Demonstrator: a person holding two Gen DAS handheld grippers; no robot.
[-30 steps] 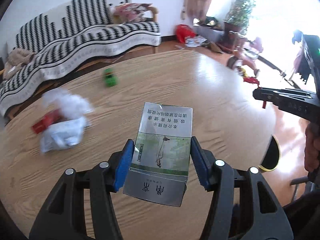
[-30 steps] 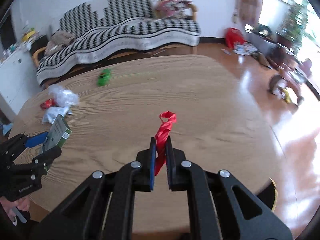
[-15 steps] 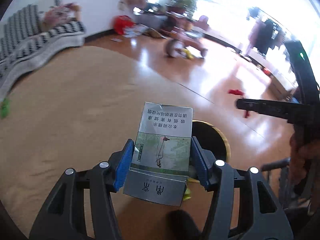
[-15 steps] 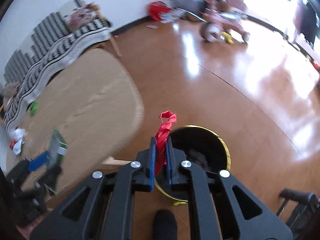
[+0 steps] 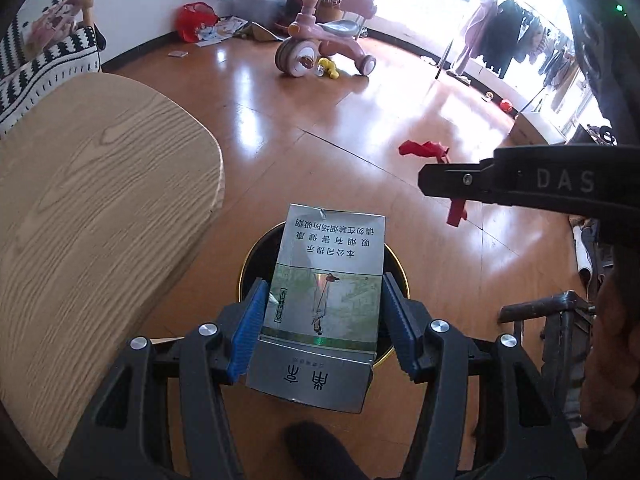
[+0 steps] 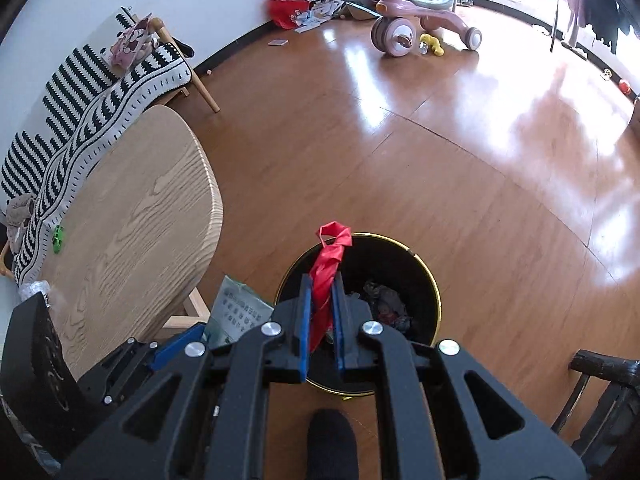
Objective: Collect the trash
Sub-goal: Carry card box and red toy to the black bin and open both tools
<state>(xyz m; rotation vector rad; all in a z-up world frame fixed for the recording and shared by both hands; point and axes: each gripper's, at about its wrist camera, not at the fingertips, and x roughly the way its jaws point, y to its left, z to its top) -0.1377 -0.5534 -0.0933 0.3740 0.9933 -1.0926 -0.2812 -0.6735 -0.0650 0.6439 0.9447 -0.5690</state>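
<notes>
**Both grippers loaded above the bin**

Your left gripper (image 5: 322, 322) is clamped on a silver-and-green cigarette pack (image 5: 326, 292), its printed text upside down, directly over the black, gold-rimmed trash bin (image 5: 400, 276). Your right gripper (image 6: 321, 312) pinches a twisted red wrapper (image 6: 328, 264) above the same bin. Only your right wrist view shows crumpled trash (image 6: 386, 306) inside, and a green toy (image 6: 58, 239) on the wooden table (image 6: 132, 232) at 9 o'clock. A pink tricycle (image 5: 324, 46) stands at 12 o'clock.
</notes>
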